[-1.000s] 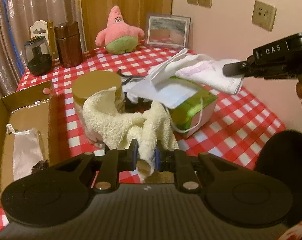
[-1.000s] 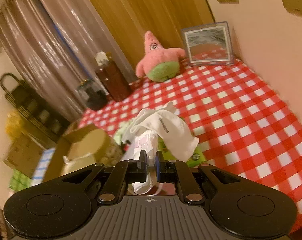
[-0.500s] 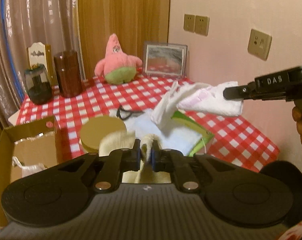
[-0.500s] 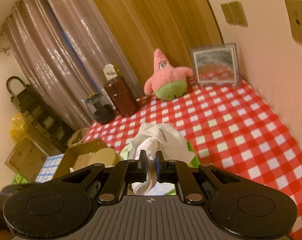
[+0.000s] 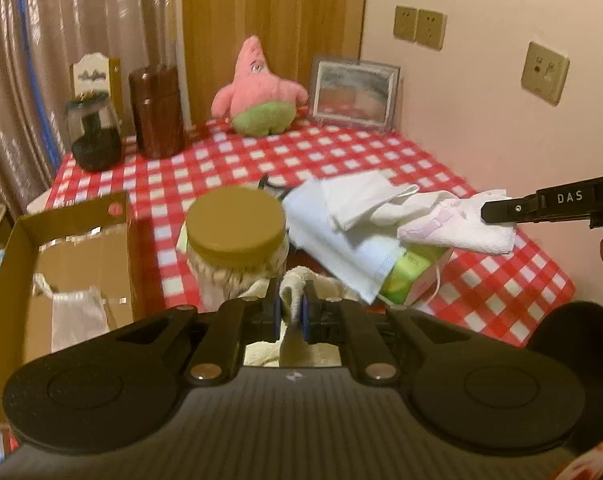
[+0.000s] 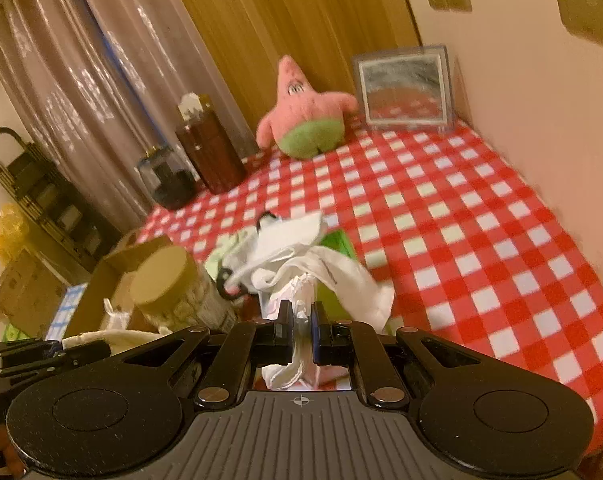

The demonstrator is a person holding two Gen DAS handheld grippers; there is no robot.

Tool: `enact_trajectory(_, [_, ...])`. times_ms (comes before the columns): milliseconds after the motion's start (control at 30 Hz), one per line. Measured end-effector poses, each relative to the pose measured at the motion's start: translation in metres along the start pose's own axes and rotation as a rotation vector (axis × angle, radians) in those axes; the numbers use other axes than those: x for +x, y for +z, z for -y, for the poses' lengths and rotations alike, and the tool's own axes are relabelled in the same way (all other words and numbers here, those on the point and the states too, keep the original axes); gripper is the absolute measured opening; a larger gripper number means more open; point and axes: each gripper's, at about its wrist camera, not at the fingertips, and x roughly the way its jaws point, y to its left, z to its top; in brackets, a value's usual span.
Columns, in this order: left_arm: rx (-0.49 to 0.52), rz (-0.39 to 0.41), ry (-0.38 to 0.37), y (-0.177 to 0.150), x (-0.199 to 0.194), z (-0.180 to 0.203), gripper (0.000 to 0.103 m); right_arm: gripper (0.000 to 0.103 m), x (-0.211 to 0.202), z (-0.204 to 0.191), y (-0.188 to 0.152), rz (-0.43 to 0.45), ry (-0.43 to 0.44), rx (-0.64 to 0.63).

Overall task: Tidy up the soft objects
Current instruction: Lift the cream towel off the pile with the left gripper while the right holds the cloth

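My left gripper point(image 5: 291, 306) is shut on a fold of a cream terry towel point(image 5: 321, 282), which hangs down in front of a jar with a tan lid point(image 5: 235, 222). To the right, the right gripper point(image 5: 489, 214) holds a white cloth with pink print point(image 5: 457, 232) above a heap of white cloths point(image 5: 341, 216). In the right wrist view the right gripper point(image 6: 301, 320) is shut on that white cloth point(image 6: 341, 276), with its loose end draped to the right. The left gripper point(image 6: 41, 356) and the cream towel point(image 6: 109, 338) show at the lower left.
A green box point(image 5: 413, 268) lies under the white cloths. An open cardboard box point(image 5: 81, 216) at the left holds a white drawstring bag point(image 5: 77, 314). At the back stand a pink star plush point(image 5: 259, 96), a picture frame point(image 5: 355, 94), a brown canister point(image 5: 157, 110) and a glass jar point(image 5: 93, 136).
The left gripper has risen and pulled the cream towel off the jar, so the tan lid is uncovered. The right gripper still grips the white cloth, lifted off the heap.
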Motion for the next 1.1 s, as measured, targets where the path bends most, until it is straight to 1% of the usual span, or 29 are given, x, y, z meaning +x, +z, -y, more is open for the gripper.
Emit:
enact_trajectory(133, [-0.019,-0.032,0.01,-0.014,0.005,-0.005,0.008,0.008,0.007,0.001,-0.008,-0.044,-0.041,-0.007])
enact_trajectory(200, [-0.03,-0.046,0.02,-0.02,0.009,-0.008,0.008,0.008,0.009,-0.001,-0.01,-0.062,-0.069,-0.039])
enact_trajectory(233, [-0.035,-0.052,0.026,-0.022,0.011,-0.01,0.008,0.008,0.008,-0.002,-0.011,-0.065,-0.069,-0.052])
enact_trajectory(300, [-0.046,-0.068,0.035,-0.026,0.016,-0.014,0.008,0.008,0.005,0.0,-0.011,-0.082,-0.013,-0.026])
enact_trajectory(400, [-0.06,-0.089,0.034,-0.029,0.023,-0.018,0.009,0.008,0.0,-0.001,-0.013,-0.11,0.04,-0.03])
enact_trajectory(467, [-0.063,-0.102,0.038,-0.032,0.027,-0.02,0.011,0.008,-0.004,0.001,-0.015,-0.117,0.083,-0.01])
enact_trajectory(533, [-0.07,-0.12,0.036,-0.035,0.032,-0.02,0.013,0.008,-0.006,0.0,-0.016,-0.117,0.096,-0.005])
enact_trajectory(600, [-0.067,-0.144,0.031,-0.041,0.037,-0.02,0.025,0.008,-0.006,0.0,-0.018,-0.121,0.11,-0.005])
enact_trajectory(667, [-0.066,-0.164,0.025,-0.045,0.041,-0.017,0.045,0.008,-0.004,-0.002,-0.022,-0.133,0.102,-0.023])
enact_trajectory(700, [-0.065,-0.17,0.015,-0.047,0.042,-0.016,0.052,0.008,-0.002,-0.004,-0.024,-0.139,0.092,-0.04])
enact_trajectory(733, [-0.063,-0.176,0.004,-0.049,0.043,-0.015,0.057,0.008,-0.001,-0.005,-0.026,-0.144,0.085,-0.05])
enact_trajectory(767, [-0.058,-0.178,-0.009,-0.052,0.045,-0.013,0.068,0.008,0.001,-0.005,-0.029,-0.149,0.084,-0.051])
enact_trajectory(800, [-0.053,-0.181,-0.024,-0.054,0.046,-0.011,0.072,0.008,0.002,-0.005,-0.032,-0.155,0.086,-0.048])
enact_trajectory(933, [-0.004,-0.213,-0.05,-0.061,0.054,-0.002,0.079,0.008,0.006,-0.005,-0.039,-0.165,0.093,-0.047])
enact_trajectory(1000, [0.03,-0.249,-0.06,-0.064,0.062,0.004,0.079,0.008,0.009,-0.006,-0.041,-0.173,0.094,-0.056])
enact_trajectory(1100, [0.092,-0.3,-0.045,-0.07,0.076,0.013,0.079,0.008,0.011,-0.007,-0.044,-0.177,0.091,-0.059])
